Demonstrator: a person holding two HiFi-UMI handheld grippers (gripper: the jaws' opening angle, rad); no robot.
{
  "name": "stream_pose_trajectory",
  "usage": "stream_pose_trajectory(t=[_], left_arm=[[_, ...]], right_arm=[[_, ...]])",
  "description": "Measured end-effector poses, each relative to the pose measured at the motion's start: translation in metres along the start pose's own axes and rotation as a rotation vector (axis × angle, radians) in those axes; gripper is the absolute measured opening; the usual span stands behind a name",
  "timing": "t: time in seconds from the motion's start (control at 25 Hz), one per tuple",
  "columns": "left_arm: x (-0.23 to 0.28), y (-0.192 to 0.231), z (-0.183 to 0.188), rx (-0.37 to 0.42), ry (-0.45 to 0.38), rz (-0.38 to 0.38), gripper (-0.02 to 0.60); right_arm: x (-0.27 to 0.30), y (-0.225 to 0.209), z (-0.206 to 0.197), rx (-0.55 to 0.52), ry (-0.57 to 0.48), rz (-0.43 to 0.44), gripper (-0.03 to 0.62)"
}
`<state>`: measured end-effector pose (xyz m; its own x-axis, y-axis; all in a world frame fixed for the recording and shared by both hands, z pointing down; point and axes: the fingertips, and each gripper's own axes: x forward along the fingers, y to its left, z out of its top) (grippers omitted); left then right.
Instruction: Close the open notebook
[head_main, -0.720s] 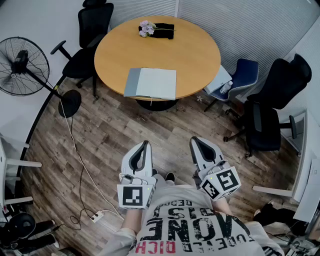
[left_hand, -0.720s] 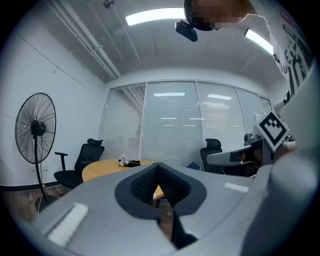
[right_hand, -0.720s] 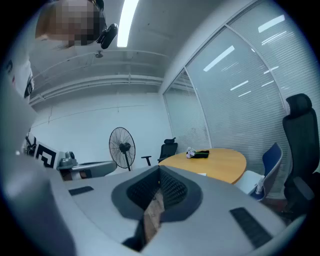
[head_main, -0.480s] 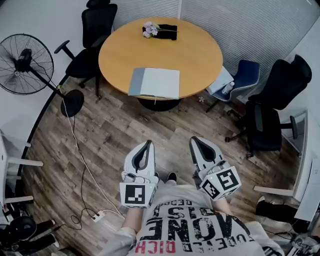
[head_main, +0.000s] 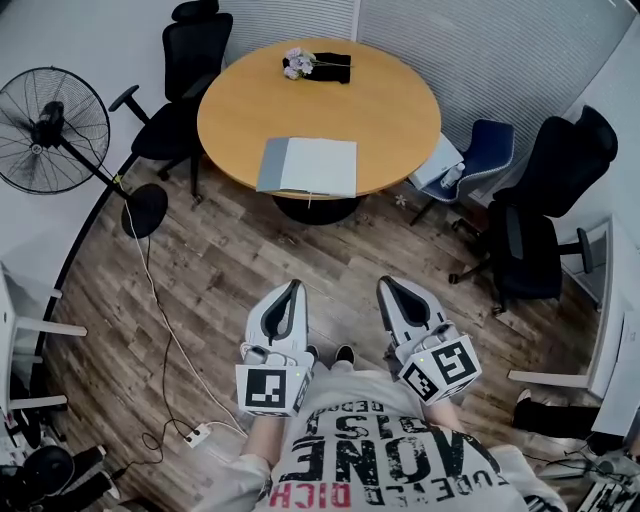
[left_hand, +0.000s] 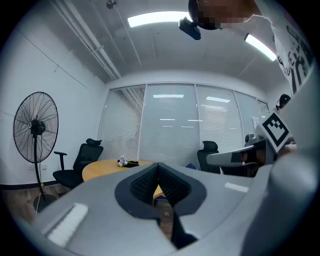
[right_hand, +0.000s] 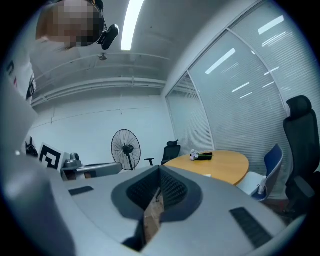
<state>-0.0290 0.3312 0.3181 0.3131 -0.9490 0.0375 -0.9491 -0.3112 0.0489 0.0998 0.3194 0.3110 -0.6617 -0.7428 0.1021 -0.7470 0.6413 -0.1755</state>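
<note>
Notebook (head_main: 307, 167): open and flat, pale rectangular pages, at the near edge of the round, smooth orange table (head_main: 400, 110).
Left gripper (head_main: 291, 288): grey shell, ribbed dark pads, jaws pressed together, empty.
Right gripper (head_main: 386, 284): same build, jaws together, empty.
Position: I hold both over wood-plank floor (head_main: 220, 270), well apart from the notebook.
Change: none I can see; grippers unmoved, notebook lying open as before.

The notebook (head_main: 308, 167) lies open and flat on the round wooden bench (head_main: 340, 100), close to the rim that is lowest in the head view. Its left part is a narrow grey leaf, its right part a wider white spread with no marks that can be made out; its long edge runs roughly along that rim
</note>
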Motion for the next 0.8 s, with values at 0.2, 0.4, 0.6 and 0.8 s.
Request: stream_pose_trajectory(t=[0.2,0.4,0.6,0.8], left_arm=[[-0.001,-0.013,-0.001,-0.009,-0.009,-0.007,0.012],[-0.004,-0.029,-0.003,-0.028,-0.013,-0.032,0.046],[-0.003,-0.037,-0.008,-0.031,-0.001,-0.038,0.095],[0.002,-0.028,-0.008,-0.039,0.008,-0.037,0.094]], right_arm=[[-0.009,0.000,0.001,0.010,-0.019,0.035,0.012],[-0.020,0.002,-0.001,0.027,-0.028,0.077,0.012],[-0.025,-0.003,-0.010,0.042,-0.009,0.080,0.012],[-0.019,-0.003,-0.011,0.048,0.000,0.075,0.012]])
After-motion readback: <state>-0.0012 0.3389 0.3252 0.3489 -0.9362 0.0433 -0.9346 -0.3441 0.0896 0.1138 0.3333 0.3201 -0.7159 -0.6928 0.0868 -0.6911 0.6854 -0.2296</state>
